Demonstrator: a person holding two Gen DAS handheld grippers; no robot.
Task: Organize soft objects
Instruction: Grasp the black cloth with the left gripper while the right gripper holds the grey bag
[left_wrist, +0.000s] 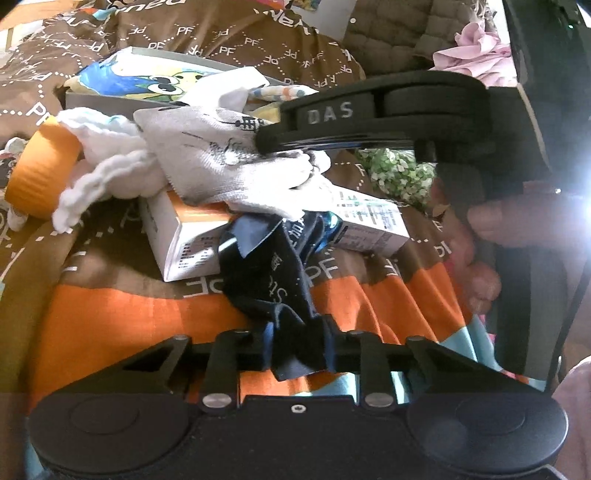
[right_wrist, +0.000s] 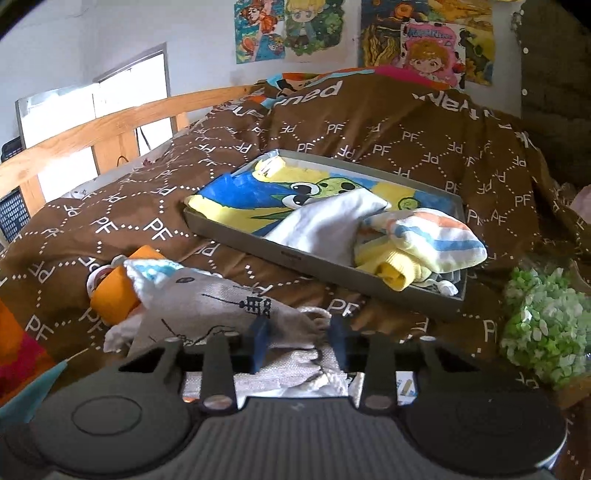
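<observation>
Right now the left gripper (left_wrist: 297, 341) has its jaws squeezed tight on a dark blue sock (left_wrist: 280, 266), low and close to the camera, and the sock stretches up from the jaws to a white box (left_wrist: 192, 236) lying on the brown blanket (left_wrist: 110, 258). On top of that box sits a gray cloth bag (left_wrist: 218, 155) with black drawings on it. The right gripper (left_wrist: 280, 142) reaches in from the right side, and its tips are on the edge of the gray bag. From the right wrist camera the two blue fingers (right_wrist: 260, 341) stand a little apart with the gray cloth bag (right_wrist: 221, 310) between them, and I cannot tell if they are pinching it or only resting around it. Just beside the bag is a fluffy white cloth (left_wrist: 99, 166) and an orange roll (left_wrist: 44, 166), touching each other. Farther back on the blanket is a flat gray tray (right_wrist: 280, 254). Inside the tray lies a blue and yellow cartoon cloth (right_wrist: 251, 195), a white cloth (right_wrist: 325, 221) on top of it, and a striped sock (right_wrist: 424, 236) with a yellow cuff near the tray's right end. A bunch of green and white flowers (right_wrist: 543, 325) sits to the right of the tray.
</observation>
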